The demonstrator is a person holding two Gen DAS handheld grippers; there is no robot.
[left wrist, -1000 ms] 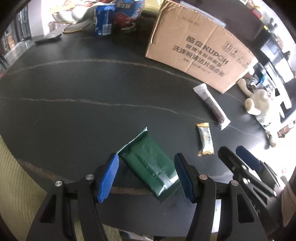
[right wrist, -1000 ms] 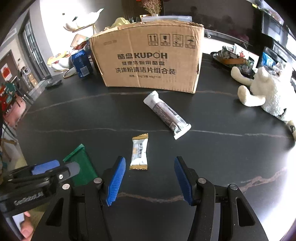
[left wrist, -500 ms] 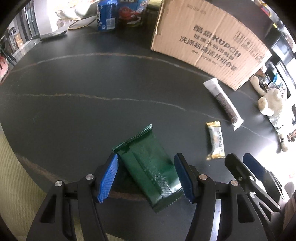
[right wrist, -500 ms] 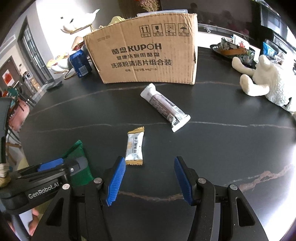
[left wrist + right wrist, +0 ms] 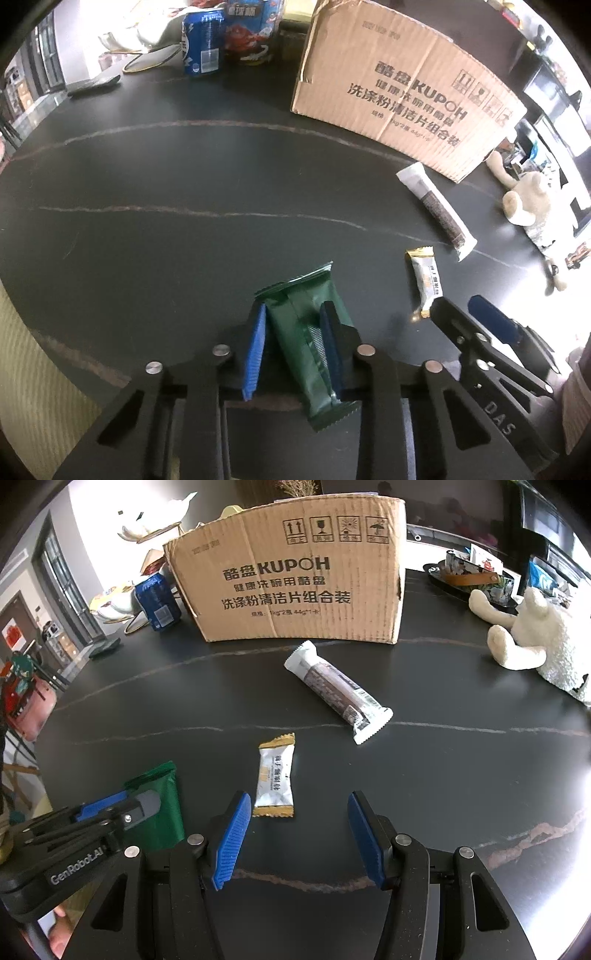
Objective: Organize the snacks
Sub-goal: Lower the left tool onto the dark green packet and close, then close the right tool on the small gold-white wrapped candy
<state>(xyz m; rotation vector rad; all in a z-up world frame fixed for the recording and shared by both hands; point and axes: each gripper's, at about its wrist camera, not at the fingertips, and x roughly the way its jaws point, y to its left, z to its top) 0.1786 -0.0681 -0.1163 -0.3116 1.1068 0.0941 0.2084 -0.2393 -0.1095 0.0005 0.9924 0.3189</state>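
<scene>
My left gripper (image 5: 293,325) is shut on a green snack packet (image 5: 303,325) lying on the black table; the packet also shows in the right wrist view (image 5: 159,805), with the left gripper (image 5: 110,808) over it. My right gripper (image 5: 295,823) is open and empty, just behind a small white-and-gold candy (image 5: 276,775), which also shows in the left wrist view (image 5: 424,280). A long white-and-brown snack bar (image 5: 336,690) lies further out, also seen from the left (image 5: 437,208). A cardboard box (image 5: 295,587) stands behind it. The right gripper (image 5: 476,325) shows at the left view's right edge.
A blue can (image 5: 201,42) and snack bags stand at the table's far side. A white plush toy (image 5: 535,642) sits at the right. A dark tray (image 5: 469,579) lies behind it. The table's near edge (image 5: 55,350) runs close under the left gripper.
My left gripper has closed on the green packet; it was open around it before. My right gripper has moved slightly closer to the candy and stays open.
</scene>
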